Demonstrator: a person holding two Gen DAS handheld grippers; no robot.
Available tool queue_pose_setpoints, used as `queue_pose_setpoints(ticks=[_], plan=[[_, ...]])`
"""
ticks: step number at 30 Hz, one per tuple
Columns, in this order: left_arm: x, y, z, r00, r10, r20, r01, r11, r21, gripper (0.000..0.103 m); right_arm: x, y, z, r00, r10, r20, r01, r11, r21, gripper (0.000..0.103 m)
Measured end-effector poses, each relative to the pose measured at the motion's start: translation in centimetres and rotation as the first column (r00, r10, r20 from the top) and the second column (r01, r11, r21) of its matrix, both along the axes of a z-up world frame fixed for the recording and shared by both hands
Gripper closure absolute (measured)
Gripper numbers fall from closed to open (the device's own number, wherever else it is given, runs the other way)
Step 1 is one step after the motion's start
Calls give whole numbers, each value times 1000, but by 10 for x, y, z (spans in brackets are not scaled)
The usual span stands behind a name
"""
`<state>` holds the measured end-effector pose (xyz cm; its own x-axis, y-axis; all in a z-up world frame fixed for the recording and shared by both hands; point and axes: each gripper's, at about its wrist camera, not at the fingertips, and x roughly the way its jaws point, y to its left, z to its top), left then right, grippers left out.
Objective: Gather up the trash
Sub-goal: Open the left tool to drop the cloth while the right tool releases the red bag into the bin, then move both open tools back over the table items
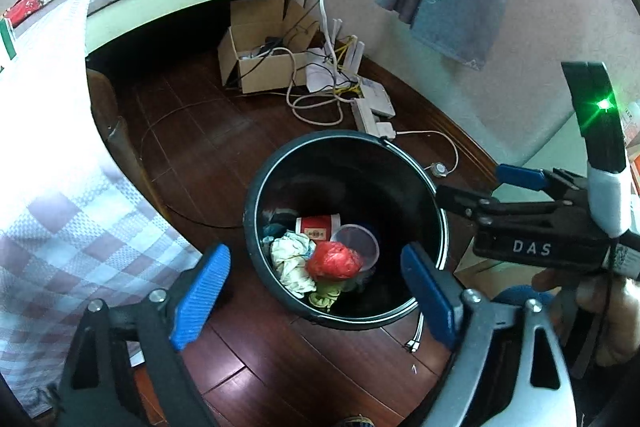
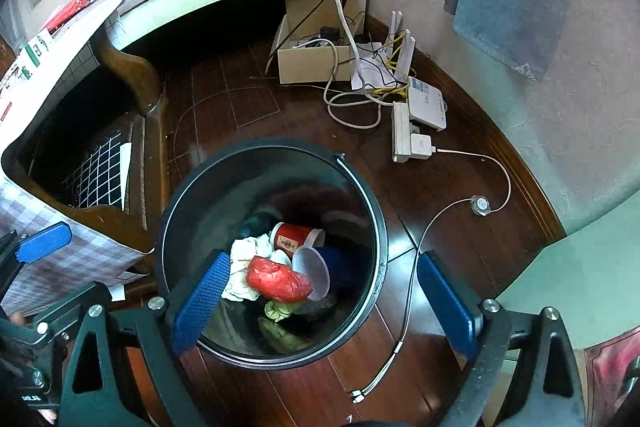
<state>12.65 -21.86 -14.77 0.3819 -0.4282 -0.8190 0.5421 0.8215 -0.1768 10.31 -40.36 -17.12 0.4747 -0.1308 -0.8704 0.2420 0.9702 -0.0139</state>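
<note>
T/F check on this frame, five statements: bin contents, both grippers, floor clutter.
1. Both grippers are open and hold nothing. True: the left gripper and the right gripper stand wide, nothing between the fingers.
2. The black bin is empty. False: it holds trash, including a red plastic bag and a red paper cup.
3. A clear plastic cup lies in the bin beside the red bag. True.
4. The cardboard box stands on the bed. False: it sits on the wooden floor by the wall.
5. The power strip lies inside the bin. False: it lies on the floor.
</note>
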Motion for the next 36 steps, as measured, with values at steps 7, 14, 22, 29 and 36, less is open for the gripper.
queue_pose_setpoints(ticks=[7,14,22,29,36], plan=[[1,10,4,1000,25,11,-25,1000,7,4,1,9,5,1000,19,1,-19,1000,-4,6],[-1,20,5,999,38,17,-39,999,12,3,0,21,11,999,46,10,-46,999,-13,3],[-5,30,7,998,57,14,-57,998,2,3,0,34,18,997,75,14,-75,997,-19,2],[-6,37,11,997,68,18,-68,998,-1,3,-1,45,23,996,93,18,-93,995,-20,2],[-9,53,15,995,96,11,-95,995,-9,3,-3,60,30,992,120,26,-120,993,-23,2]])
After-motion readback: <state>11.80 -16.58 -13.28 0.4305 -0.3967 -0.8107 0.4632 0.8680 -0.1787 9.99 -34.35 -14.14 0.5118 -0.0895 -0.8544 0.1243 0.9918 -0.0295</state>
